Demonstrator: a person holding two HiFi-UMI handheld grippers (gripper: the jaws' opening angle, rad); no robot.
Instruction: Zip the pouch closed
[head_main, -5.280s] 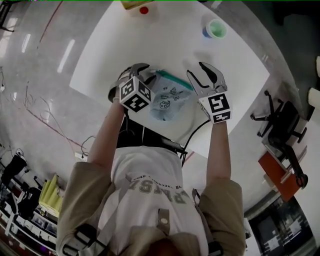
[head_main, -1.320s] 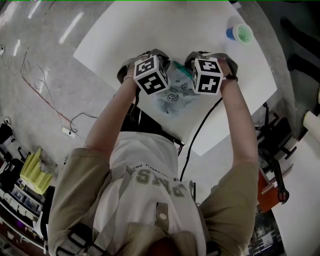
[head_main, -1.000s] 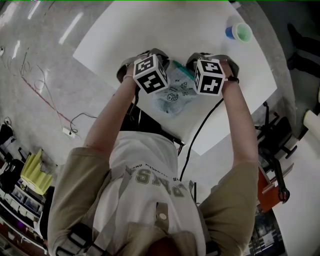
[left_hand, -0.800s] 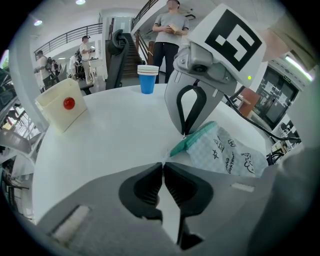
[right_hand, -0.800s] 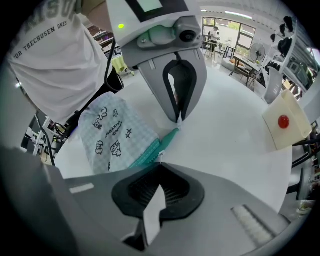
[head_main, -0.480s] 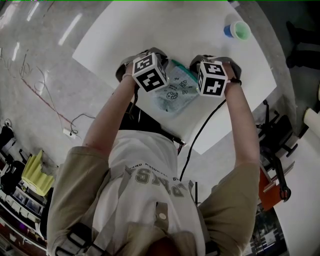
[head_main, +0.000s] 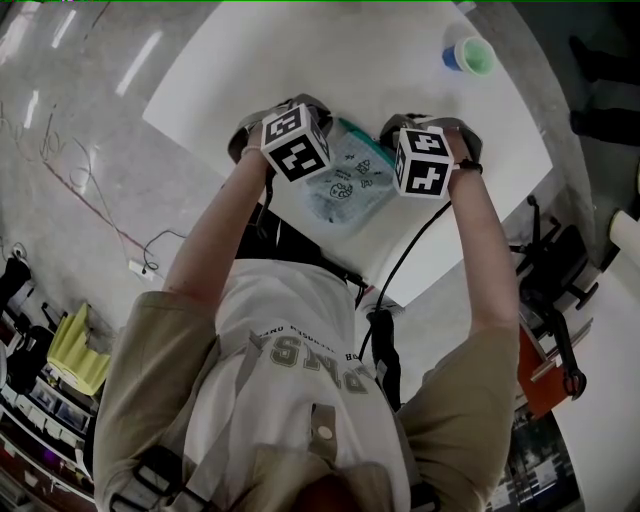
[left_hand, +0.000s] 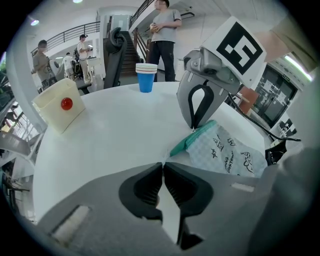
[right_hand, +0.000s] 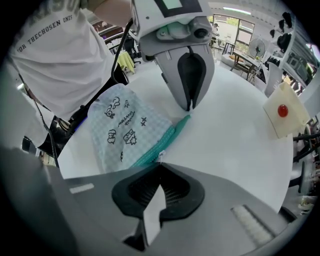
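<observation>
Lying flat on the white worktop (head_main: 300, 50), near the edge closest to the person, is the pouch (head_main: 345, 185). It is pale checked cloth with small dark doodles printed on it. Its teal zipper edge (left_hand: 197, 135) is its long side and faces away from the person. That edge runs crosswise, from the left gripper (left_hand: 162, 165) to the right gripper (right_hand: 160, 164), and the cloth body spreads back toward the person's chest.

The left gripper stands at the left end of the teal edge with its jaws pressed together, tips down. A thin pale sliver sits right at the tips, but I cannot tell whether they actually hold the cloth. The right gripper meets the same edge further along. Its jaws are closed, pinching the small pale zipper pull (right_hand: 159, 158). Seen from above, the marker cubes sit on either side of the pouch, just beside it.

Further out, a stack of blue cups (head_main: 468, 55) stands at the far right of the worktop, well apart from the pouch. A cream box with a red dot (left_hand: 59, 102) sits toward the far left. A black cable (head_main: 400, 270) trails down from the right gripper. Several people stand beyond the worktop by a staircase.
</observation>
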